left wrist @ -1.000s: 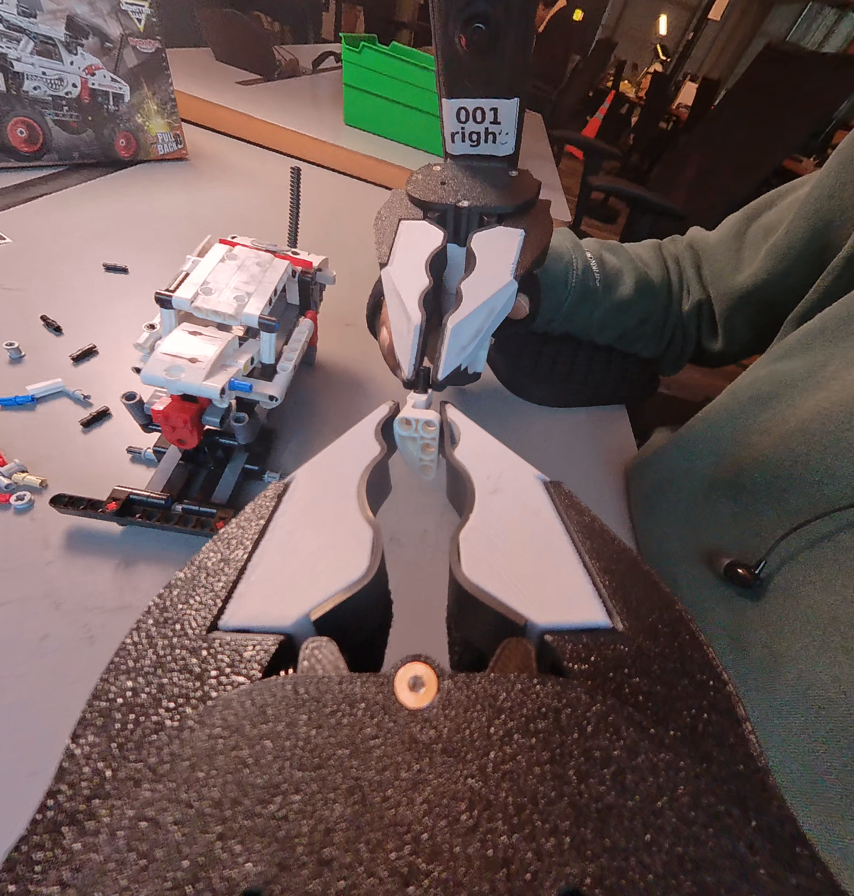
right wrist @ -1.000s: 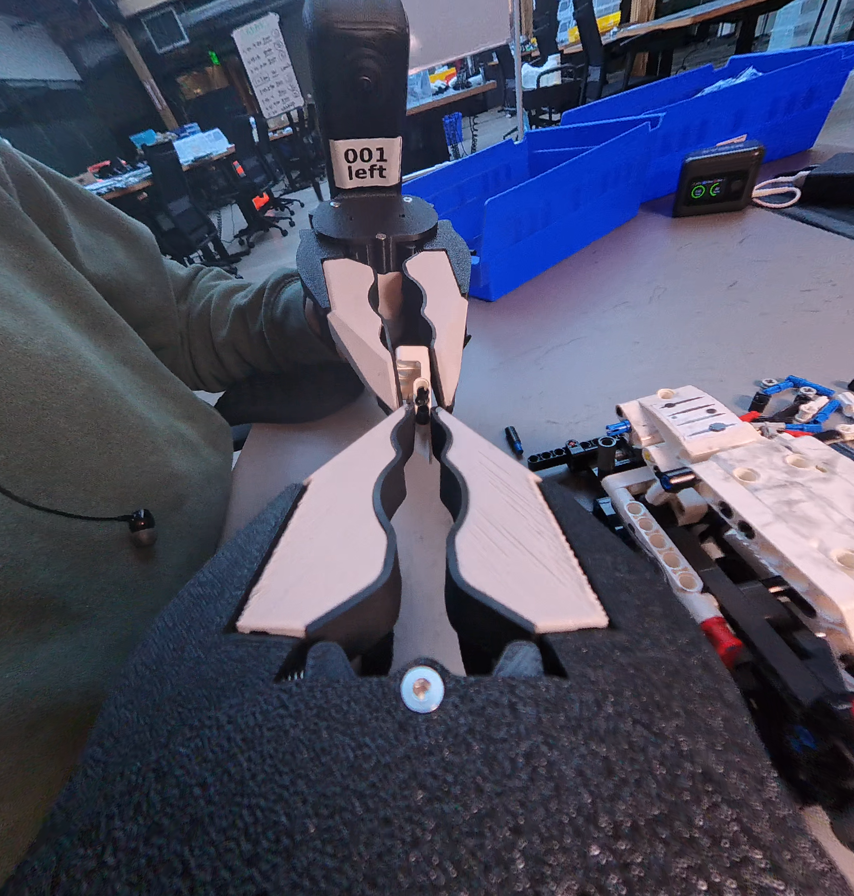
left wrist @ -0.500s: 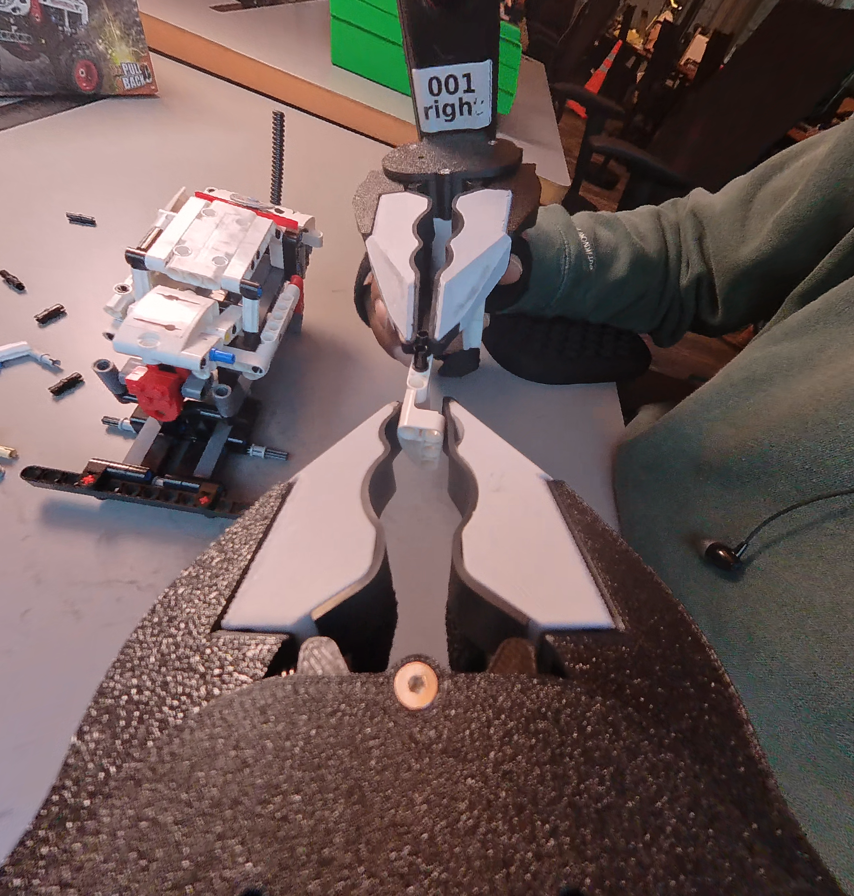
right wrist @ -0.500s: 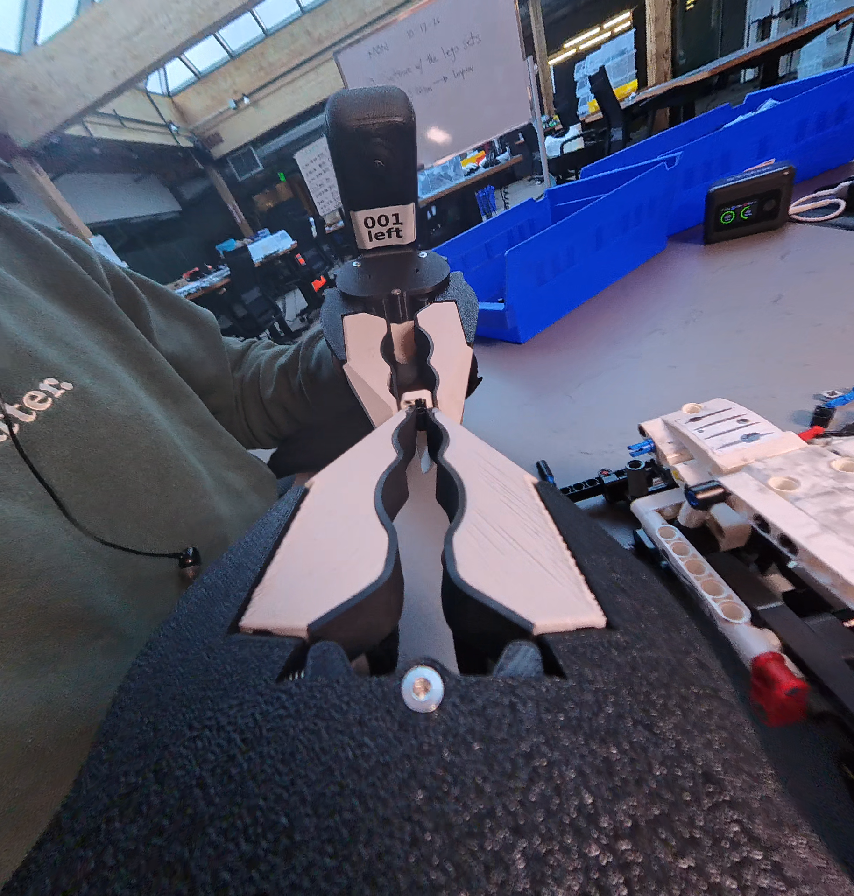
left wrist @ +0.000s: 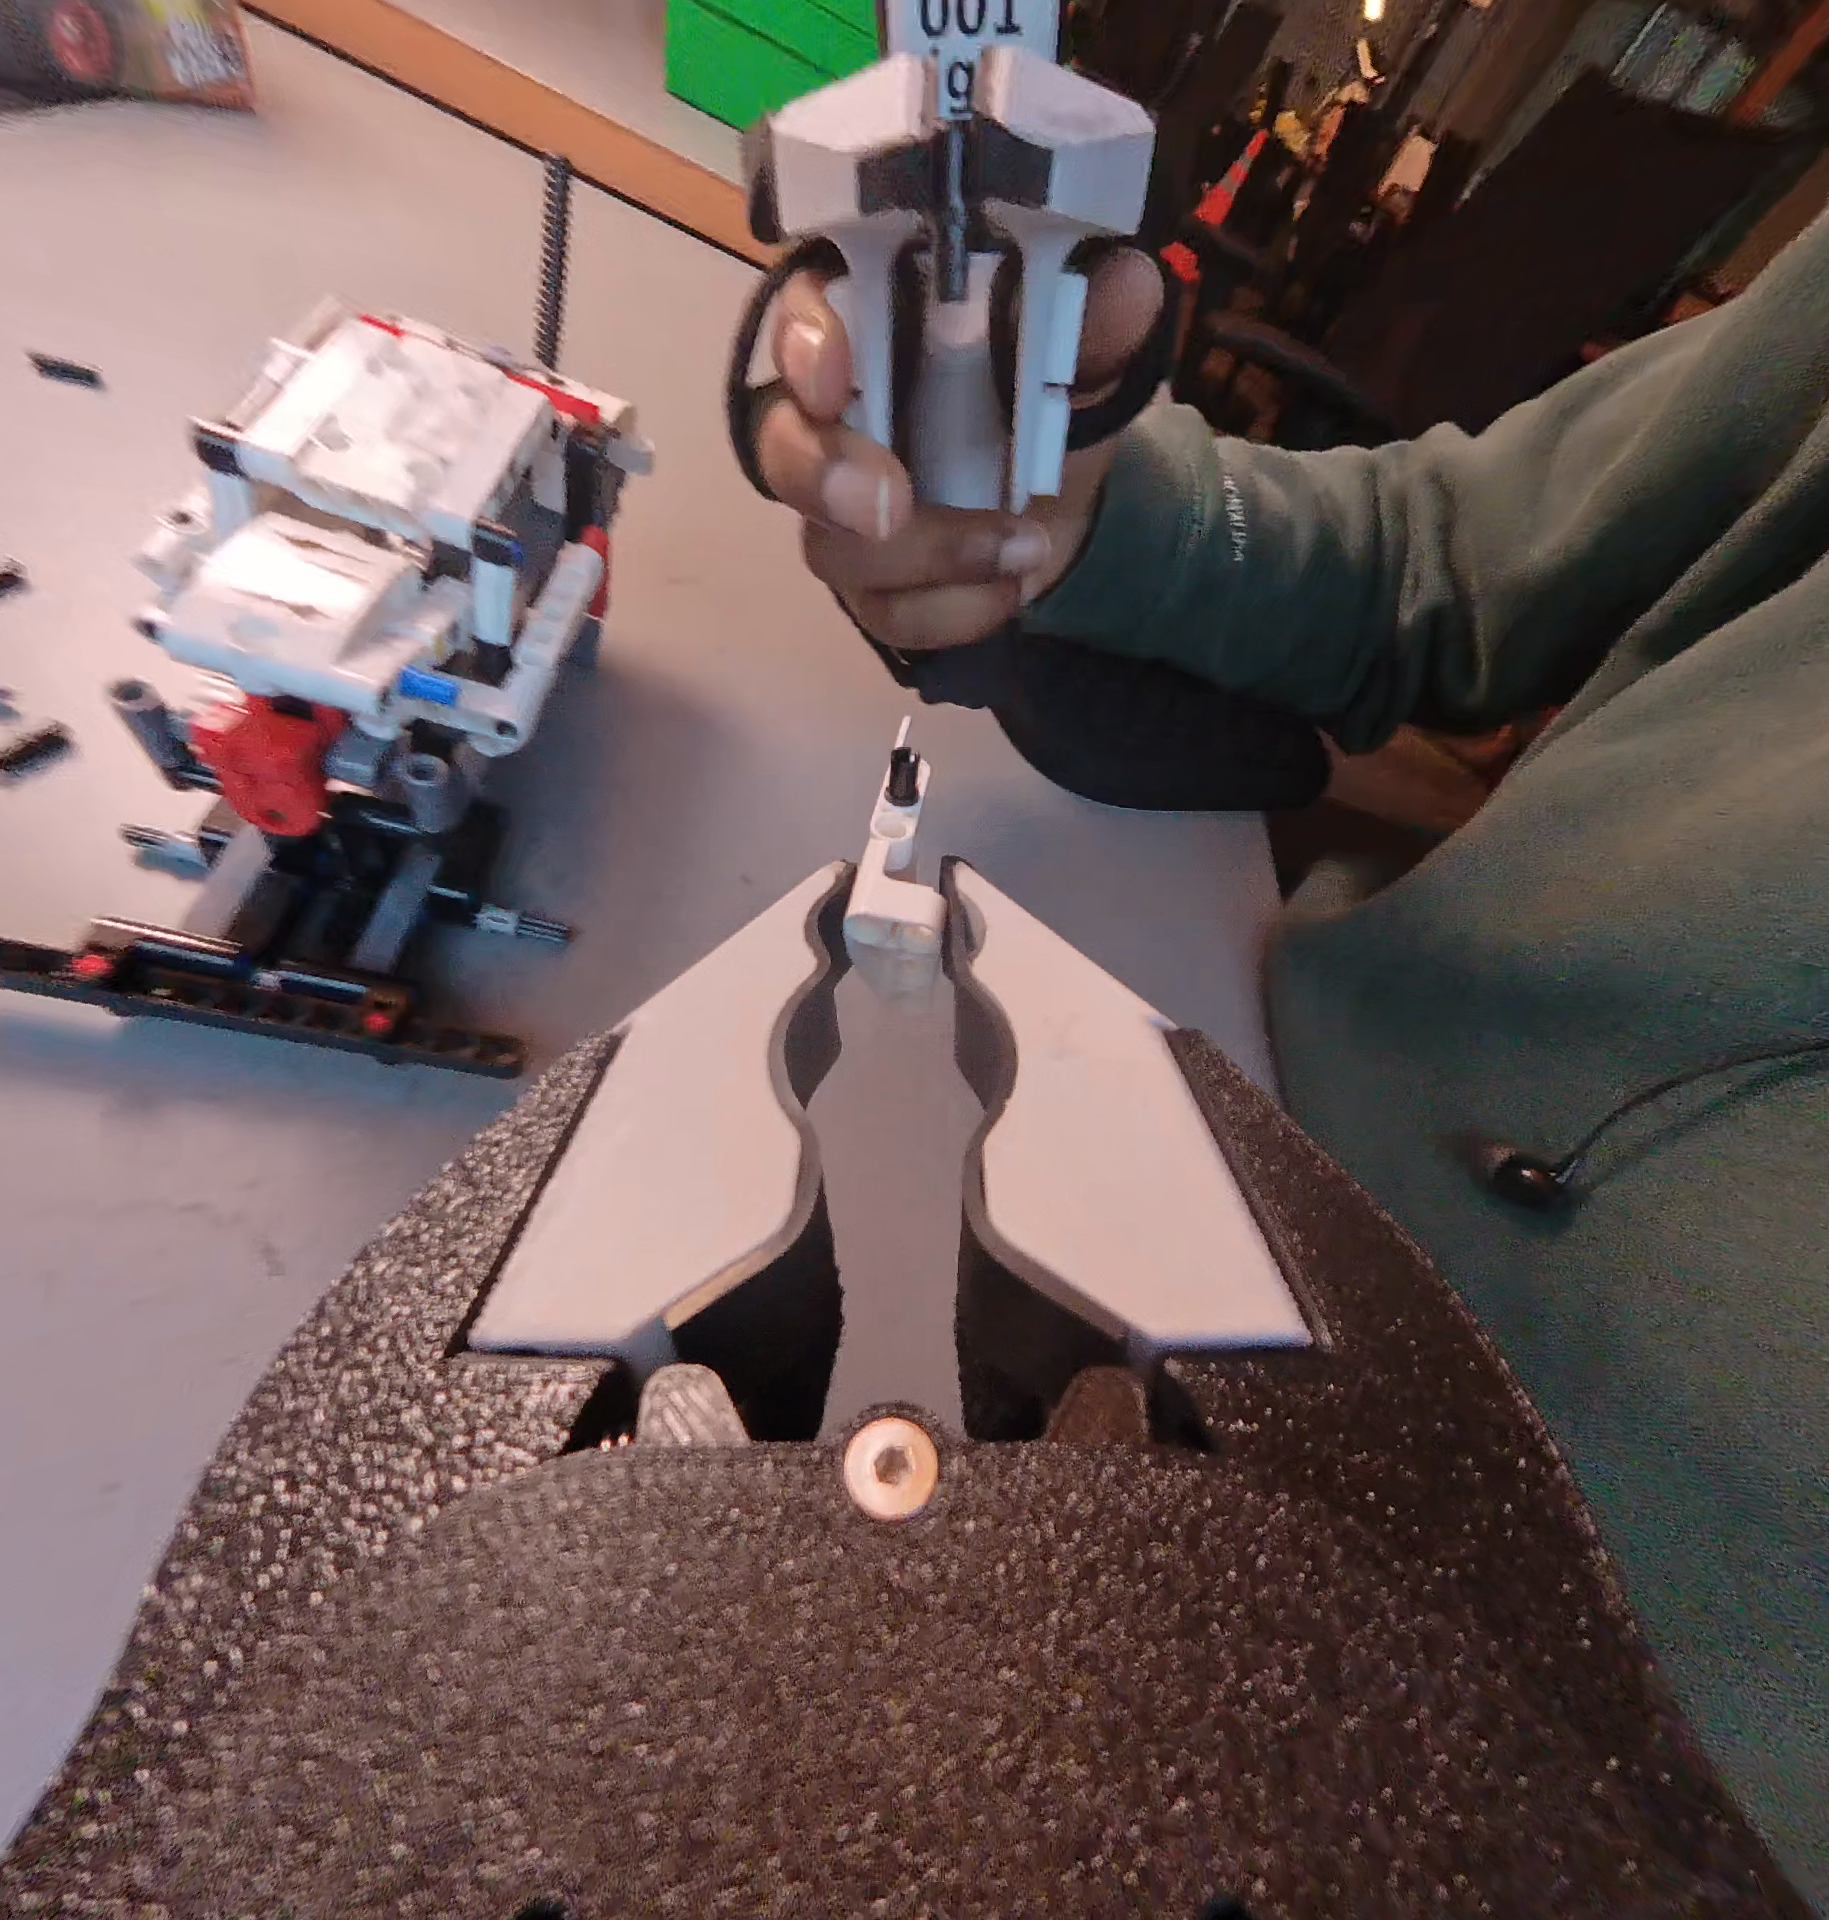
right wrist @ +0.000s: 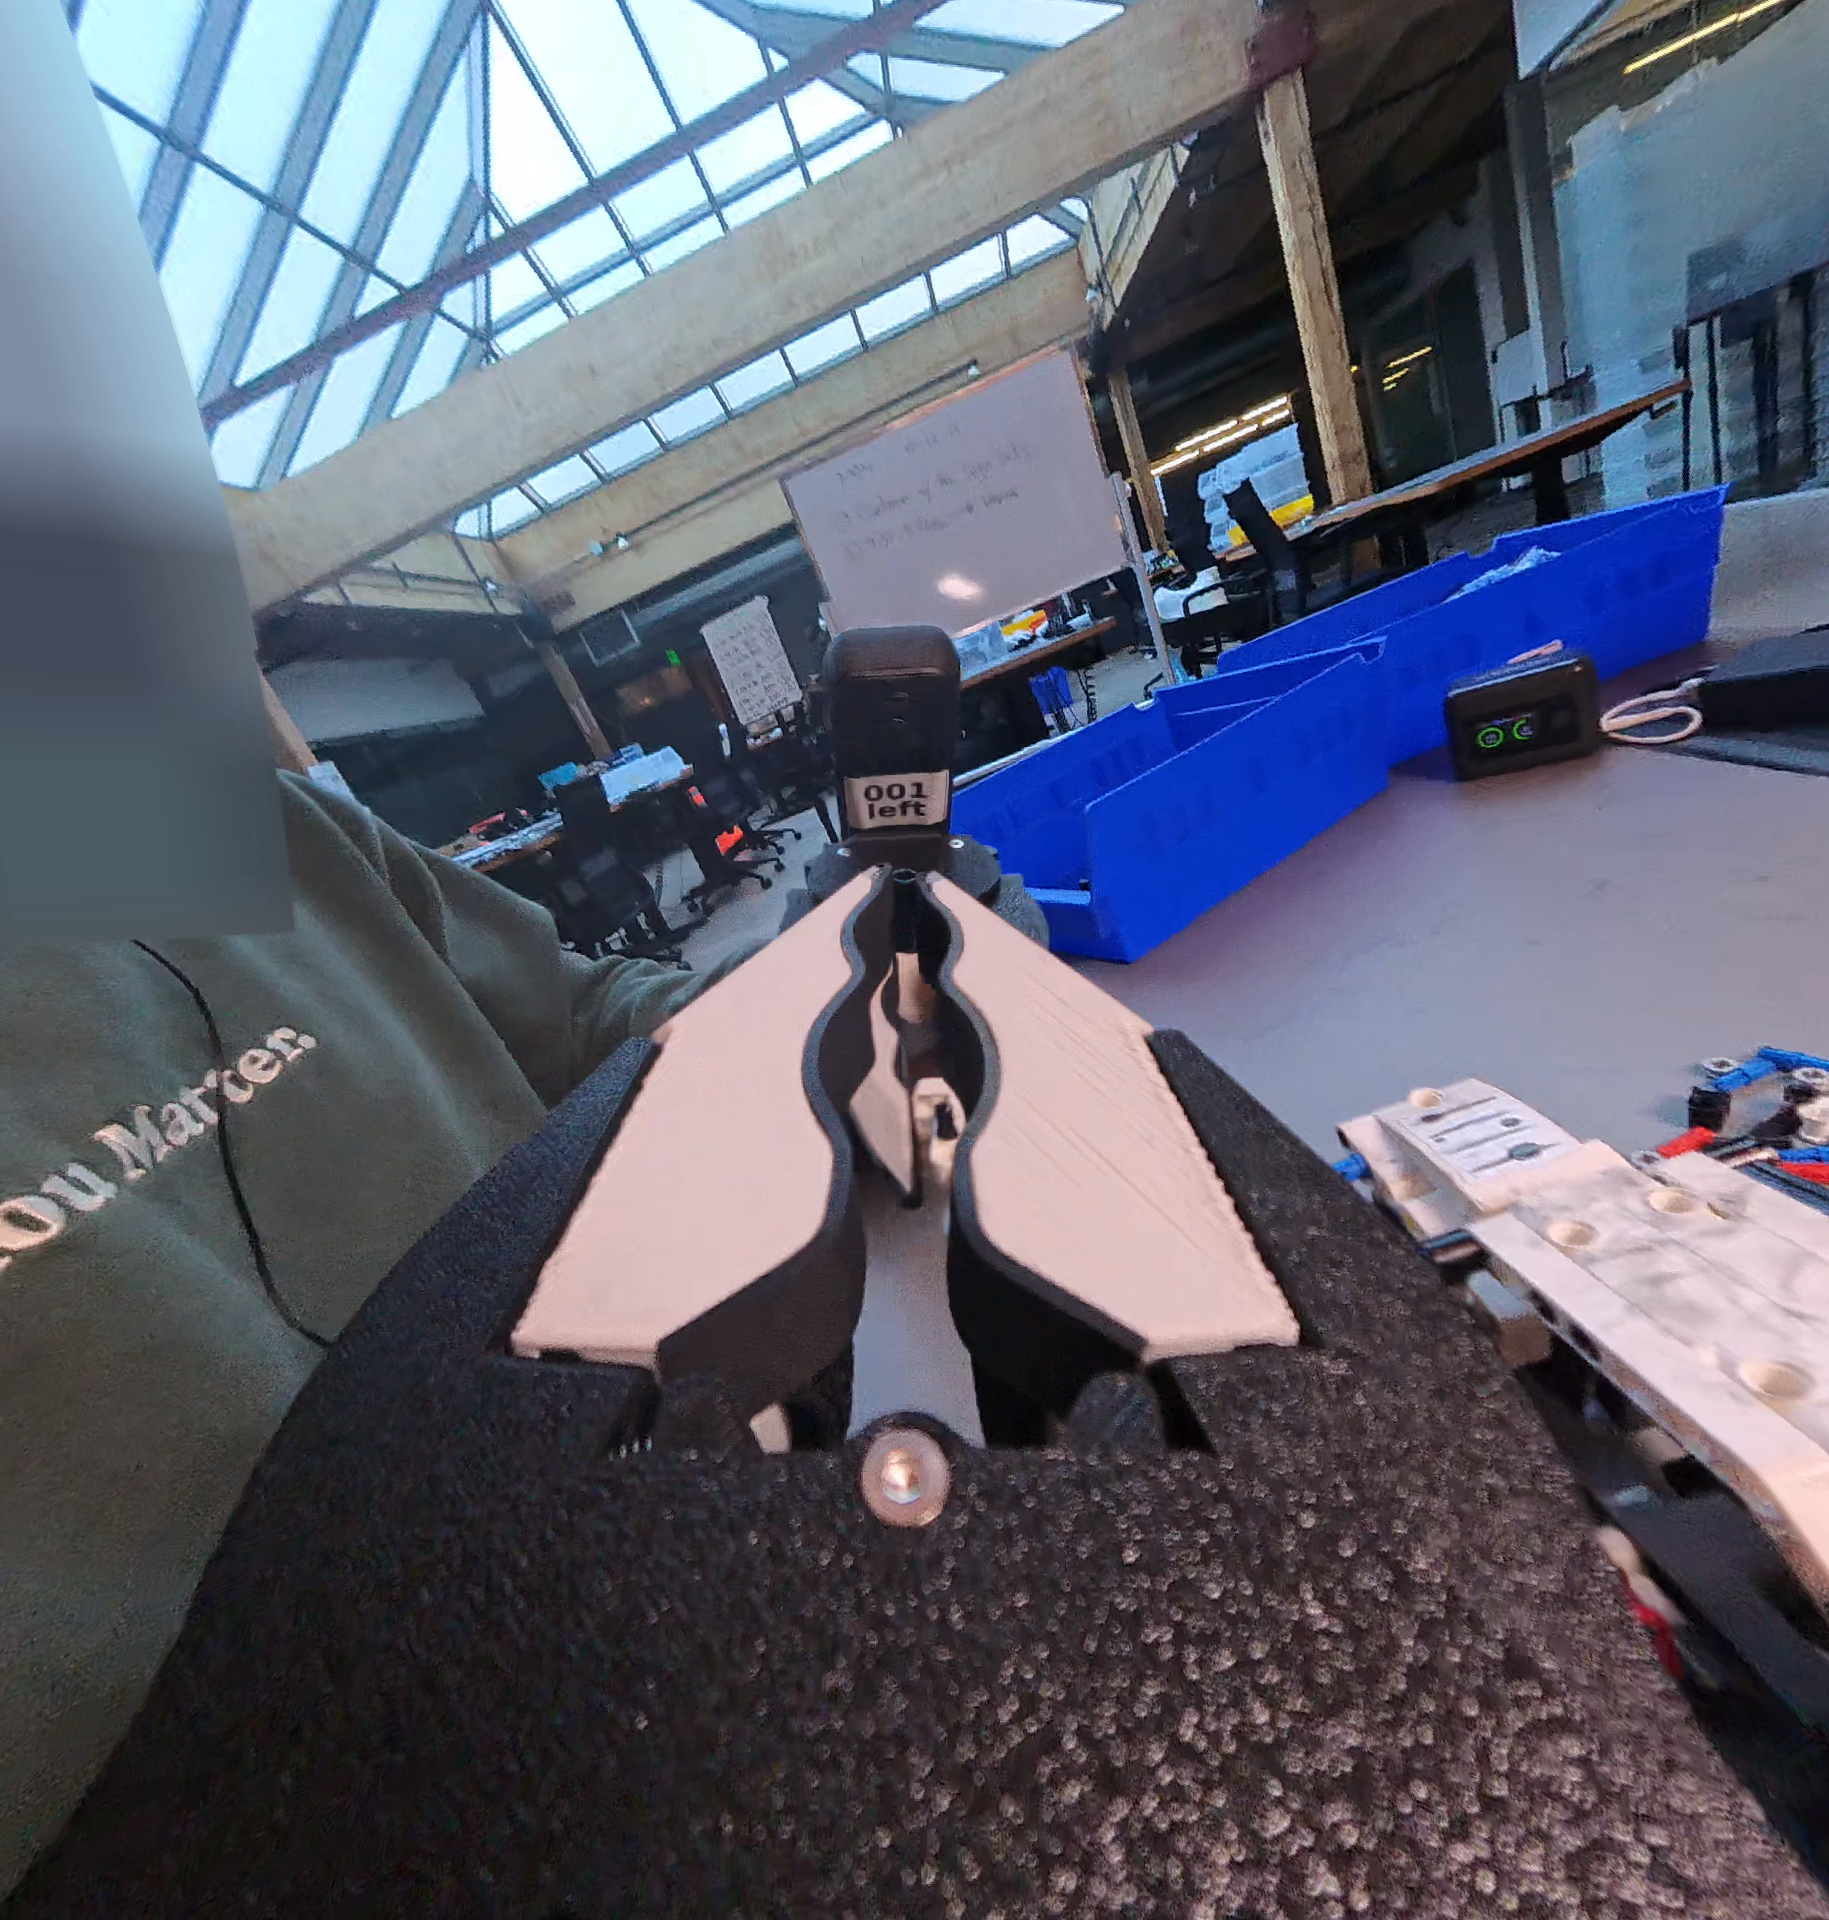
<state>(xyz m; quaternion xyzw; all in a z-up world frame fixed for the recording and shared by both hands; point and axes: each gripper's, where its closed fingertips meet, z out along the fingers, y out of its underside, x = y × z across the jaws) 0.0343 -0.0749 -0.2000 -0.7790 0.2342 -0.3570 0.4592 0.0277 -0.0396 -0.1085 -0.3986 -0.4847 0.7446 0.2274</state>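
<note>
My left gripper [left wrist: 894,883] is shut on a short white beam [left wrist: 892,935] and holds it above the grey table [left wrist: 162,1247]. A black pin [left wrist: 902,774] sticks out of the beam's far end. My right gripper [left wrist: 954,494] hovers higher up and apart from the beam, its fingers pointing back at the camera. In the right wrist view my right gripper [right wrist: 902,883] has its jaws nearly together. A small dark thing shows at the tips; I cannot tell if it is held. The left gripper [right wrist: 910,1184] shows through the gap below.
A white, red and black toy truck model [left wrist: 370,582] stands left of the grippers and also shows in the right wrist view [right wrist: 1637,1278]. Loose small parts [left wrist: 27,748] lie far left. Blue bins [right wrist: 1305,769], a small black screen device [right wrist: 1523,717] and a green bin [left wrist: 754,52] stand farther back. Tip to tip, the grippers are about 10 cm apart.
My right gripper has lifted up and away from the white beam, and the black pin stays in the beam's end. The right view has tilted up. The left gripper still holds the beam.
</note>
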